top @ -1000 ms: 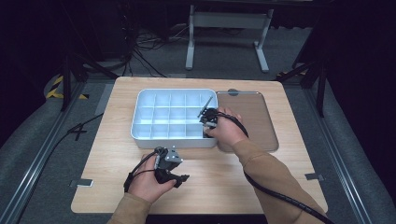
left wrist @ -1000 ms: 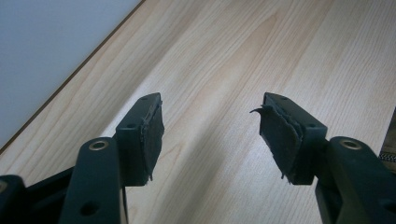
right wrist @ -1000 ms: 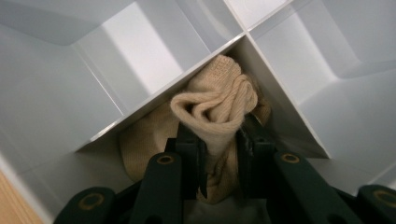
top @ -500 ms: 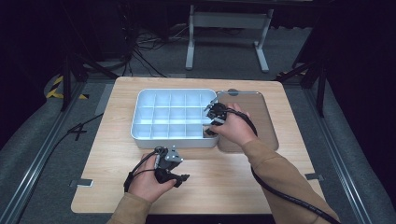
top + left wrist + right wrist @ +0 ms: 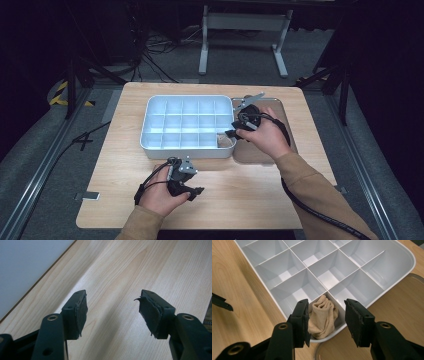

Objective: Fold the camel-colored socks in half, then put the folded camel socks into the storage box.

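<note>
Right tool (image 5: pixel 325 323) newly opened above sock (image 5: pixel 322 316)

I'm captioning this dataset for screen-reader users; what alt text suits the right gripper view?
A rolled beige sock sits in the corner compartment of a white divided tray, seen between the open black jaws of the right gripper, which do not touch it. The tray rests on a wooden table; its other compartments in view are empty.

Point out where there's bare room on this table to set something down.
Bare wood lies left of the white divided tray and along the near edge between the left gripper and the sleeve. Crowded: the tray's near right corner, where a beige cloth sits below the open right gripper.
</note>
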Tool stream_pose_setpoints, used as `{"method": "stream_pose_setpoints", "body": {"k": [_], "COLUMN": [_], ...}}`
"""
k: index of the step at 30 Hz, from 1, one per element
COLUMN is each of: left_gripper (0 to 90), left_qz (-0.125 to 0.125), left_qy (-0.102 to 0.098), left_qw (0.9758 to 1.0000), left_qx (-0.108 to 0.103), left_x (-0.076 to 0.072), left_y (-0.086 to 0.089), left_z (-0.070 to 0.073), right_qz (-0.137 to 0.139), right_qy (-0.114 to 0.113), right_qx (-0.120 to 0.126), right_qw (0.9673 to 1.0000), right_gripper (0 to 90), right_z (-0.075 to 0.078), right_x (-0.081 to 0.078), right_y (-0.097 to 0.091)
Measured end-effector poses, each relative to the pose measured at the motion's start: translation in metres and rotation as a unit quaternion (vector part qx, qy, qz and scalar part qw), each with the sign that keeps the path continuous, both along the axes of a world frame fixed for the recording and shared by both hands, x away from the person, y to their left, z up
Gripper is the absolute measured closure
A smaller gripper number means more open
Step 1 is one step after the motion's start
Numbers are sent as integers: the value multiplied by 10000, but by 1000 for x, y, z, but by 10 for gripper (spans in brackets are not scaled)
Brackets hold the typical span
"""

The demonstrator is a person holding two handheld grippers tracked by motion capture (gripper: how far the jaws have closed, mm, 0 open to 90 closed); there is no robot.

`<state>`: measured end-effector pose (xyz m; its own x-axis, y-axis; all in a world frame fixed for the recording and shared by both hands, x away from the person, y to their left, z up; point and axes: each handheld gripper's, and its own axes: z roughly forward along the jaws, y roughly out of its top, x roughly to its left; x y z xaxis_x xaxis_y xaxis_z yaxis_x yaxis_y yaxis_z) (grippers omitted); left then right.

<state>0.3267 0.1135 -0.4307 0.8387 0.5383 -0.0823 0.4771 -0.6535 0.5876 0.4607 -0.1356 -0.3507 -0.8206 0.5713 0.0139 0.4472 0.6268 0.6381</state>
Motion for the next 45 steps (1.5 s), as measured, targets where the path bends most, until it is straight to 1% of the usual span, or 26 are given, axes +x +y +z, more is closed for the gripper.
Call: {"method": "stream_pose_setpoints", "body": {"k": [5,7,10,15,17,21,23,26,28,29,31,32,34,37,38,40,42,45], "left_gripper": [401,401,401,401,401,401,401,401,401,401,401,401,401,401,401,401,401,401], "left_qz": [11,13,10,19,26,36,38,42,58,45,64,83,48,38,53,57,93,113], "left_qy": [-2,5,-2,-13,-18,-24,-25,-36,-27,-34,-30,-15,-36,-33,-29,-72,-9,-29], "left_qw": [10000,10000,10000,10000,10000,10000,10000,10000,9999,10000,9999,9998,9999,9999,9998,9998,9998,9997], "left_qx": [-10,-12,-13,-10,-12,-9,-48,-52,-87,-68,-117,-163,-139,-135,-176,-155,-180,-205], "left_x": [1,0,0,1,0,0,0,0,0,0,0,-1,0,0,-1,-1,-1,-1], "left_y": [1,1,1,2,2,2,3,4,4,5,5,5,6,6,6,7,7,8], "left_z": [1,1,1,1,1,1,2,3,3,4,4,4,5,6,6,6,7,7], "right_qz": [44,50,89,133,146,218,259,365,440,493,609,626,631,654,654,692,720,724], "right_qy": [-66,-91,-66,-105,-78,-97,-119,-206,-283,-309,-364,-377,-396,-402,-415,-420,-444,-422], "right_qx": [143,167,260,358,443,567,616,724,849,891,981,999,1049,1070,1089,1114,1109,1135], "right_qw": [9999,9998,9996,9992,9989,9981,9977,9965,9950,9943,9926,9923,9917,9913,9910,9905,9902,9900], "right_gripper": [546,545,543,539,536,532,527,516,510,508,506,504,499,499,498,494,490,476], "right_z": [6,6,7,7,7,6,7,8,9,8,7,6,4,2,1,-2,-5,-10], "right_x": [-9,-11,-16,-24,-28,-36,-41,-49,-55,-57,-61,-63,-67,-71,-73,-79,-83,-90], "right_y": [-11,-13,-19,-26,-29,-36,-40,-46,-52,-54,-61,-64,-70,-74,-76,-80,-84,-90]}}
